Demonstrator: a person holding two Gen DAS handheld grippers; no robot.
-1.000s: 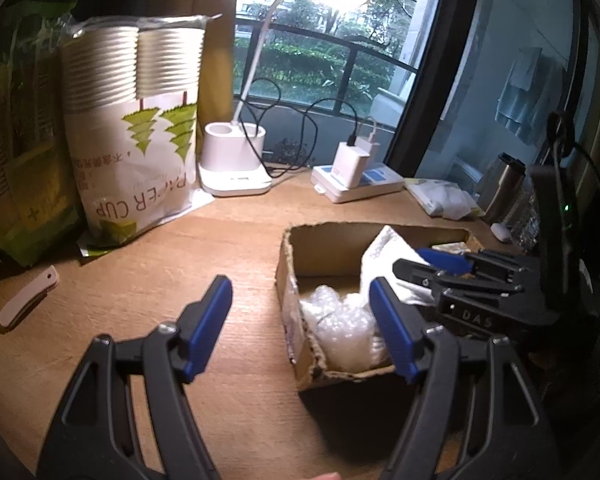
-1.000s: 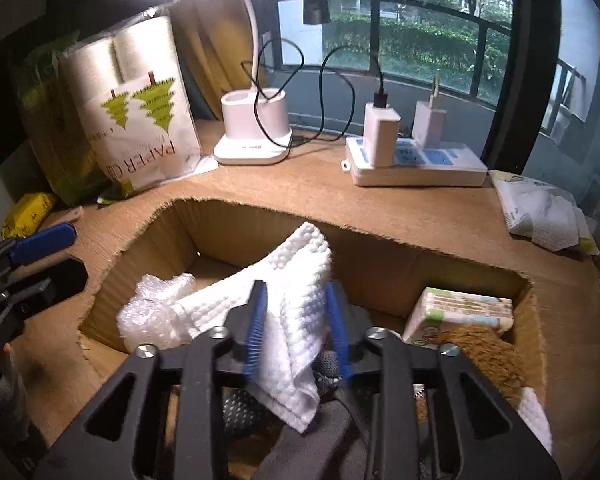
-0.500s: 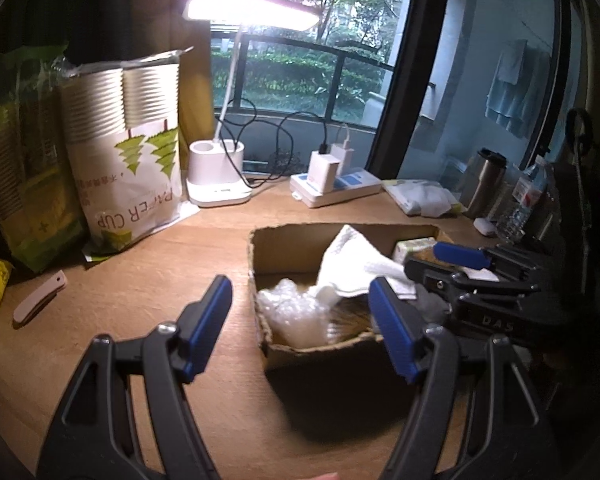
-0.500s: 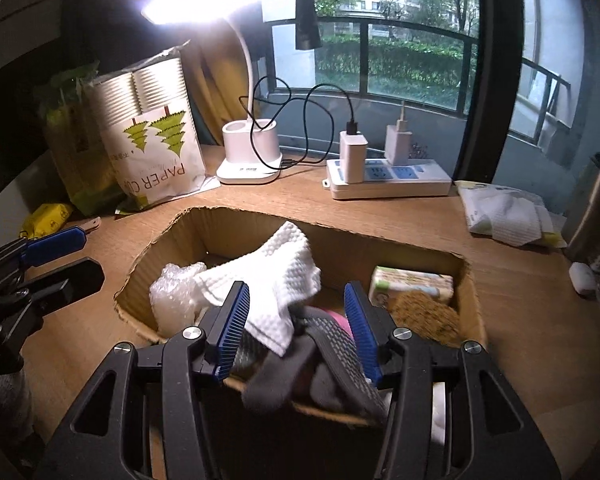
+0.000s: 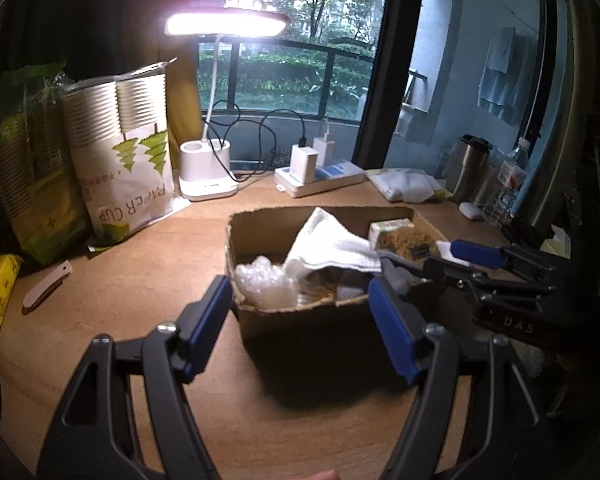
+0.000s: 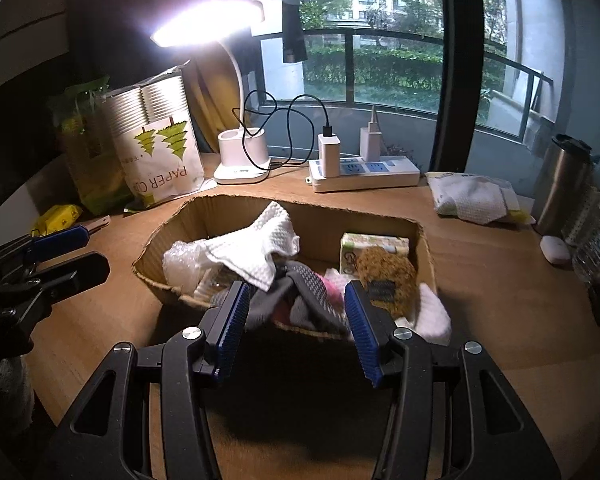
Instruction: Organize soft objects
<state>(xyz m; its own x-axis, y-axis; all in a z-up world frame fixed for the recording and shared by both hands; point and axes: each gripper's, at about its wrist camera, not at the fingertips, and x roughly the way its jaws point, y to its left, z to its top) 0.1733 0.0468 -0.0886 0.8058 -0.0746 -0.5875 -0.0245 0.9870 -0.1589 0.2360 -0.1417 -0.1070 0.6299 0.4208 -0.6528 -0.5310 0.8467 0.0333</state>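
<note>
Box (image 6: 308,220) contents beneath towel (image 6: 260,246)

A lit desk lamp (image 6: 242,152), a power strip (image 6: 366,174), a paper-cup bag (image 6: 158,148) and a steel tumbler (image 6: 562,184) stand along the desk's back.

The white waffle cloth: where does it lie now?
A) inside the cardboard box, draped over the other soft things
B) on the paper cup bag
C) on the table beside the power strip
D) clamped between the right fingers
A: the white waffle cloth drapes over the bubble wrap and grey fabric inside the cardboard box.
</note>
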